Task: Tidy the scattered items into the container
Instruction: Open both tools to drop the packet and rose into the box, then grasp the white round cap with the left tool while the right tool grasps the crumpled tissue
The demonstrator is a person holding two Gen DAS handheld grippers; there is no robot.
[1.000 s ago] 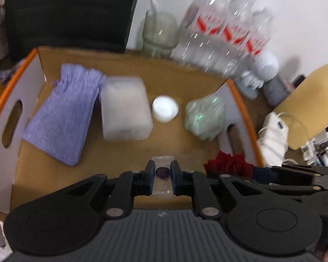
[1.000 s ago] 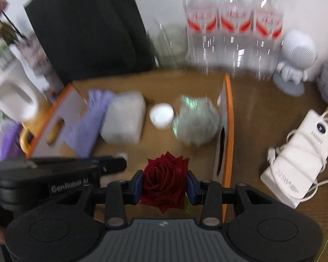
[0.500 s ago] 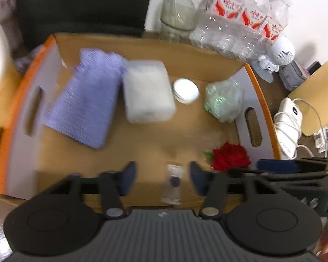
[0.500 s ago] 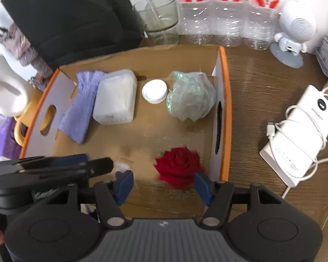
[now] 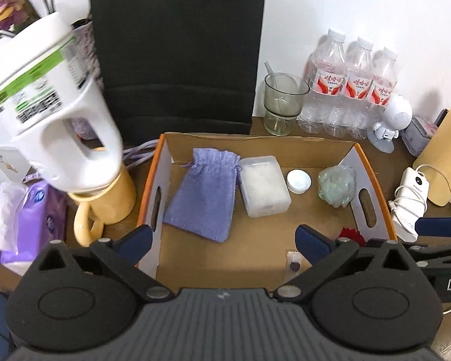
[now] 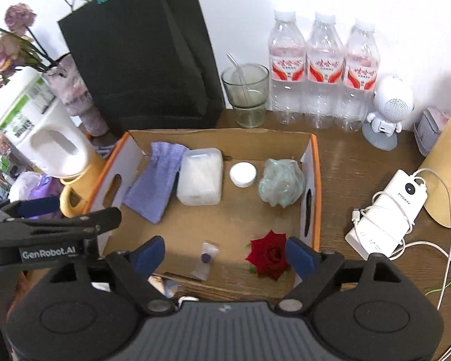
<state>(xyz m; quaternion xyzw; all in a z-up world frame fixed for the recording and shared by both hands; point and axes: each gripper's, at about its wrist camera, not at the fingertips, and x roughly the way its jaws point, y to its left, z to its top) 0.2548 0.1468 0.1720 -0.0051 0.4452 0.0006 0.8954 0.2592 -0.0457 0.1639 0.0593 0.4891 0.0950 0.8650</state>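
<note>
The cardboard box with an orange rim (image 5: 147,192) (image 6: 315,180) holds a purple pouch (image 5: 204,195), a frosted plastic case (image 5: 264,186), a white cap (image 5: 298,180) and a crumpled green wrap (image 5: 335,186). On its near floor lie a clear sachet with a dark bead (image 6: 207,258) (image 5: 294,266) and a red rose (image 6: 269,254) (image 5: 350,236). My left gripper (image 5: 222,242) hovers above the box, its jaws opening wide and holding nothing. My right gripper (image 6: 225,254) hangs above the sachet and rose, its jaws opening, with the pads touching neither.
A white jug (image 5: 54,120) on a yellow mug (image 5: 105,198) stands left of the box, beside a purple tissue pack (image 5: 36,219). Behind the box are a black paper bag (image 5: 177,45), a glass (image 6: 246,90), three water bottles (image 6: 324,69) and a white speaker figure (image 6: 388,105). To the right lies a power bank (image 6: 388,210) with its cable.
Both grippers opened and rose away from the box. The left let go of the sachet and the right let go of the rose; both items now lie on the box floor.
</note>
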